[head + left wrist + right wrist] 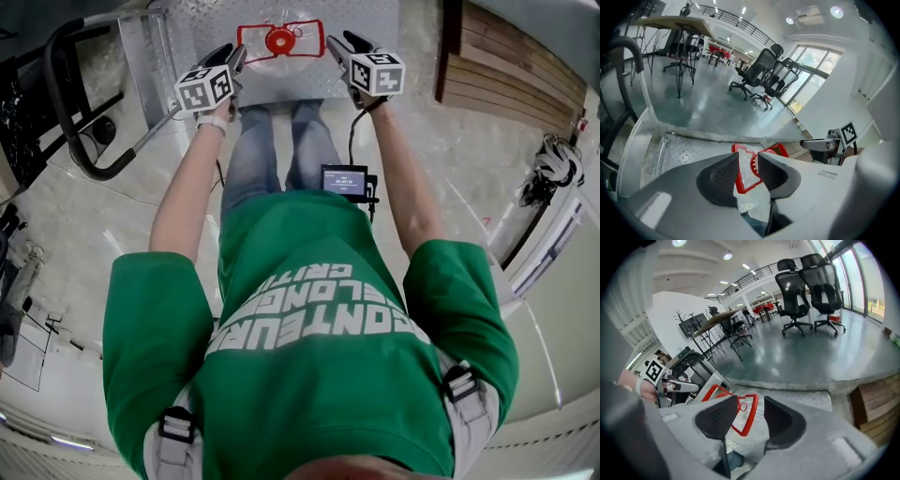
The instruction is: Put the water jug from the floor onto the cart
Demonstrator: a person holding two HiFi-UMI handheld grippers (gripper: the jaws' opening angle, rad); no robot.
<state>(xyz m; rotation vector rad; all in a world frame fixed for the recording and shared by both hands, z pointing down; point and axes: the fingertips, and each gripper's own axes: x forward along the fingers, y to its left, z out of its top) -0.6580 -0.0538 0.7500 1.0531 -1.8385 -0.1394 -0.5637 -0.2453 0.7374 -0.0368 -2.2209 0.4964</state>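
The water jug (280,40), clear with a red cap and a red handle frame, stands on the cart's diamond-plate deck (361,19). My left gripper (234,58) hangs just left of the handle, and my right gripper (339,47) just right of it. Both are open, with nothing pressed between the pads. In the left gripper view the jaws (748,153) stand apart and the jug's red handle (749,184) shows through the gap, lower down. The right gripper view shows the same: open jaws (751,399) above the jug (743,432).
The cart's black push handle (66,103) curves up at the left. Wooden planks (525,66) lie to the right of the cart. Office chairs (759,70) and a trestle table (679,23) stand further off on the grey floor. A small screen (344,180) hangs at the person's waist.
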